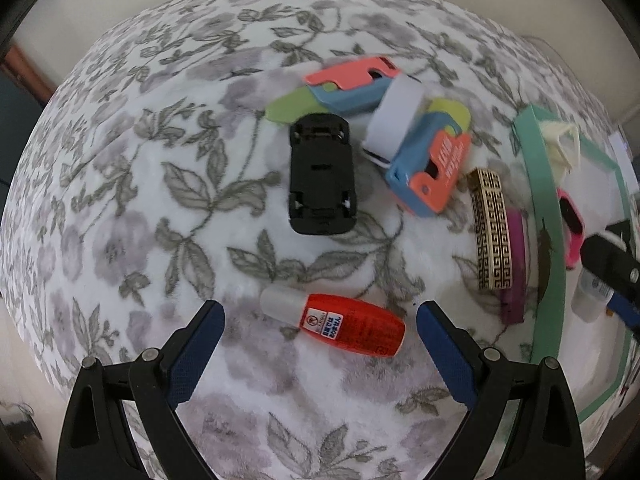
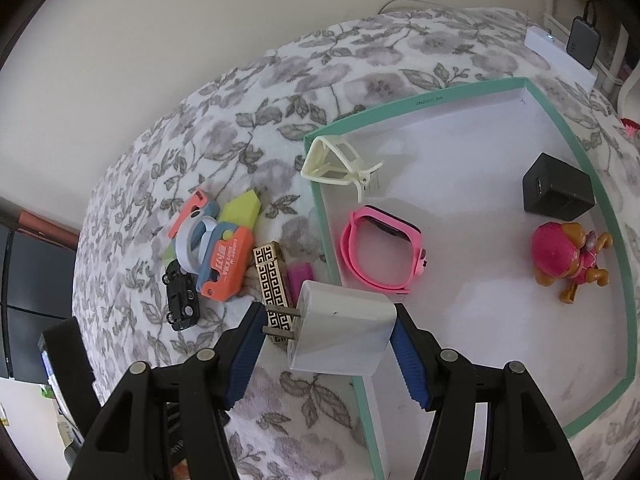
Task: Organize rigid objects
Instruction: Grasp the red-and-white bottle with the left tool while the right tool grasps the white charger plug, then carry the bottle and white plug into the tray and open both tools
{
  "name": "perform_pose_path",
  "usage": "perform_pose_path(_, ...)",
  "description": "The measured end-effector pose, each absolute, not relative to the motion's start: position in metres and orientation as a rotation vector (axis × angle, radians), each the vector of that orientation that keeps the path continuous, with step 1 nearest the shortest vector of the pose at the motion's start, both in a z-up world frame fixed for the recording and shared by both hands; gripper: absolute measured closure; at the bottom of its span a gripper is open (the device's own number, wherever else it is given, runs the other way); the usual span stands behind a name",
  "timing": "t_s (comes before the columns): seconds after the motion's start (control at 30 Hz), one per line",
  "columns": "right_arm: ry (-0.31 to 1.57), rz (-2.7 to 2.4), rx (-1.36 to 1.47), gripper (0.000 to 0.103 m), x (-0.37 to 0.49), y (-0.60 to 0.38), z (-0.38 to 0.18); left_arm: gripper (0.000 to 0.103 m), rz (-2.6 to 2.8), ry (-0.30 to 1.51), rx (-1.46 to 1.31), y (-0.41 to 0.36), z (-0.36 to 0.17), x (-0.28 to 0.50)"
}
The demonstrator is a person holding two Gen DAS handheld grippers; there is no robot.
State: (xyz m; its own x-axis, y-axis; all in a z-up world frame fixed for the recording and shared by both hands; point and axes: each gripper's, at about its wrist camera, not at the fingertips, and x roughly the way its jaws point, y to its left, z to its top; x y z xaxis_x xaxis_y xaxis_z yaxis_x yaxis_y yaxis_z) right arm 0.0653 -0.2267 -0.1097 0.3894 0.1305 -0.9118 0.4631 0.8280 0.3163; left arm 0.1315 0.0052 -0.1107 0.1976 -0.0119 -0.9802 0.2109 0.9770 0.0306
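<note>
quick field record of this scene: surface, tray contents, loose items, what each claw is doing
surface: floral blanket
tray: green-rimmed tray holding pink watch, cream clip, black cube, toy pup
loose items: black toy car, red bottle, patterned gold case, colourful toy cutters
left claw: open, either side of the red bottle, not touching
right claw: shut on white charger, over the tray's near edge

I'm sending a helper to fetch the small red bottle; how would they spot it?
On the floral blanket, look left of the green-rimmed tray, nearer than the black toy car. The red bottle lies on its side, alone among its neighbours in having a white cap.
</note>
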Motion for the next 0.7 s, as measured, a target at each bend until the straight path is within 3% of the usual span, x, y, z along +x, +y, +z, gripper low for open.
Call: perform_pose_path(0.7, 1.203, -0.245, 0.597, 0.038, 0.066, -0.226, -0.117, 0.009, -0.201, 1.35, 0.307, -0.023, -0.136, 0.126)
